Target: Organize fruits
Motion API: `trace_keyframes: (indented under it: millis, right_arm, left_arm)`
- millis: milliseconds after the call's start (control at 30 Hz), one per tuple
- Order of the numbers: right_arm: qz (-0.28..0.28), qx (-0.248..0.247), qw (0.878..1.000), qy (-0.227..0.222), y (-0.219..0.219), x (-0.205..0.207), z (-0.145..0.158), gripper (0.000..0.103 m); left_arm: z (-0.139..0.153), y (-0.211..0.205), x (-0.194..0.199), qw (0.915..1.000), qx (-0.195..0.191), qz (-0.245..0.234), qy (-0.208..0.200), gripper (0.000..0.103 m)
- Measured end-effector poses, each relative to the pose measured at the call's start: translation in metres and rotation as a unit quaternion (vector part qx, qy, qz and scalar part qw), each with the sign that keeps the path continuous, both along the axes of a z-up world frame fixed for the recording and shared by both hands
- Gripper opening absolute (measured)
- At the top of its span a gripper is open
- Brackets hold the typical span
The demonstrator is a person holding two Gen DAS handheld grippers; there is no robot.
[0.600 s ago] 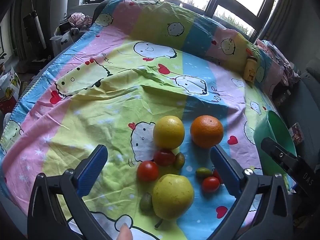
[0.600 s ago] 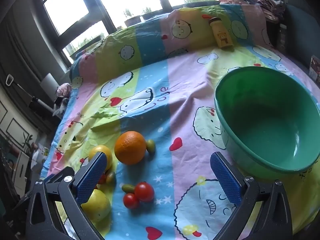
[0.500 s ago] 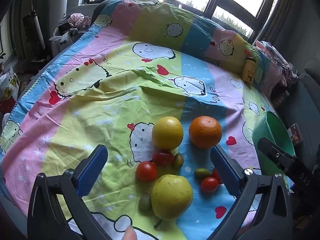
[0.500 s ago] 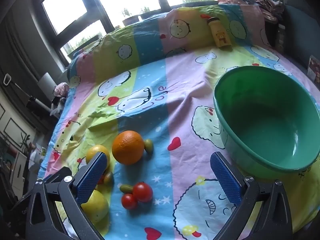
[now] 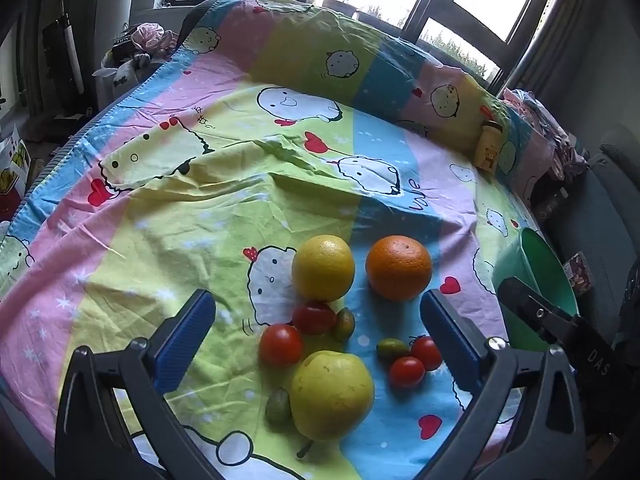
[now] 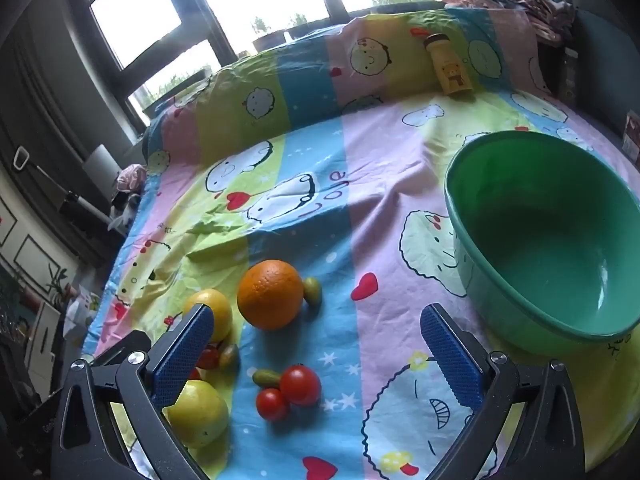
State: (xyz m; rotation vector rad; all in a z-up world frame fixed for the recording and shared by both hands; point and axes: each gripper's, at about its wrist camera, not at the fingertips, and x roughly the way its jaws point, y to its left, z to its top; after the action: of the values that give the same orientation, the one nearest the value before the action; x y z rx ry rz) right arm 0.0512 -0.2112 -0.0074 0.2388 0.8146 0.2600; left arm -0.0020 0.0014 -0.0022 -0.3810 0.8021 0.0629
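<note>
Left tool [image 5: 316,332] spread wide with nothing gripped, hovering over a yellow-green pear [image 5: 331,394] with cherry tomatoes [image 5: 281,344] and small green fruits [image 5: 279,407] around it. Right tool [image 6: 316,344] gaping just as wide and empty, tilted down over two more tomatoes [image 6: 300,385], with the orange [image 6: 270,294] and the yellow citrus [image 6: 212,312] just beyond. All fruit loose on the cartoon-print bedsheet [image 6: 384,216], green bowl [image 6: 520,312] off to the right, nothing visible inside.
</note>
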Motion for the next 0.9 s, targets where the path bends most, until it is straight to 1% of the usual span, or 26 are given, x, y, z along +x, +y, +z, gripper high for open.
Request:
trace_keyframes:
  millis: [133, 533, 900]
  right_arm:
    - [0.001, 0.002, 1.0, 0.0, -0.0011, 0.0007, 0.0005, 0.103]
    - [0.0, 0.003, 1.0, -0.001, 0.0003, 0.0008, -0.0004, 0.103]
    - [-0.003, 0.004, 1.0, 0.002, -0.0003, 0.0003, -0.0022, 0.103]
  left_arm:
    - [0.0002, 0.0019, -0.0007, 1.0, -0.005, 0.001, -0.001, 0.102]
    - [0.0003, 0.0005, -0.0014, 1.0, 0.004, 0.002, 0.0, 0.102]
    - [0.002, 0.0, -0.0018, 1.0, 0.002, 0.001, -0.003, 0.102]
